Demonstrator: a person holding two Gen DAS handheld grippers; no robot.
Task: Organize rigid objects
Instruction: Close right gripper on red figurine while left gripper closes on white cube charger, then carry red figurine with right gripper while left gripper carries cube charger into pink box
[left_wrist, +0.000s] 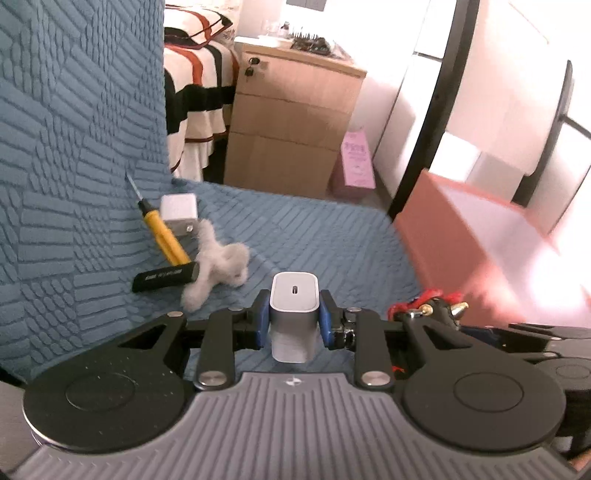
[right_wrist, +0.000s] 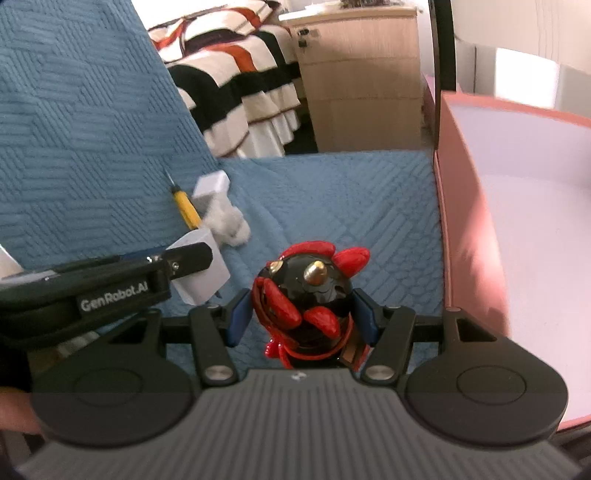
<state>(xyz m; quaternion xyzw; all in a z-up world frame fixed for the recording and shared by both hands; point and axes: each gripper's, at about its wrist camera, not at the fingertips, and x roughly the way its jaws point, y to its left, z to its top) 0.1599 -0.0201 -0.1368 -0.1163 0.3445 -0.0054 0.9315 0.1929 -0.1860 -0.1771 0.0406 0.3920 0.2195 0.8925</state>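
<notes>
Left gripper (left_wrist: 294, 317) clamps white charger (left_wrist: 294, 295); right gripper (right_wrist: 302, 314) clasps rooster figurine (right_wrist: 308, 295) — pink box (right_wrist: 465, 229) beside.

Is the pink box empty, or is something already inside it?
As far as visible, empty: the pink box shows only a bare pale floor in the right wrist view. Its near part is out of view, so that part cannot be told.

Blown-out window glare at right; fisheye-bent edges.
</notes>
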